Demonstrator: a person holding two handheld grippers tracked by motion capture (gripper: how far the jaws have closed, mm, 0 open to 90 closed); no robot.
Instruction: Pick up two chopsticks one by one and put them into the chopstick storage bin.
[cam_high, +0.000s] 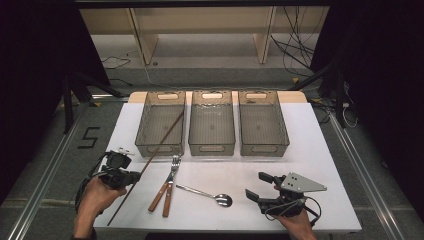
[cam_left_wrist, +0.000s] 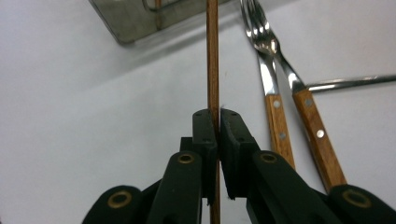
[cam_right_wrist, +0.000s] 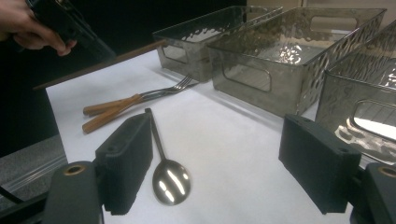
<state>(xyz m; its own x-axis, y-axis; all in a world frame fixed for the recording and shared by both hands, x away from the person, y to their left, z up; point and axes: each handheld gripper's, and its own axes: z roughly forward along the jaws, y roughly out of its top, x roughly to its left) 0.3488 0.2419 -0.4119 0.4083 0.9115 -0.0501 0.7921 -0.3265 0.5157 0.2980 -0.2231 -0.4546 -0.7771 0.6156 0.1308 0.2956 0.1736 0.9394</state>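
A long thin brown wooden stick slants from the table's front left up over the front rim of the left bin, with its far end inside. My left gripper is shut on the stick partway along, and the jaws pinch it from both sides. In the right gripper view the stick runs under the person's left hand. My right gripper stands open low over the table's front right. Nothing is between its jaws.
Two wooden-handled forks lie side by side right of the stick. A metal spoon lies between them and the right gripper. Middle bin and right bin stand in a row behind, on the white table.
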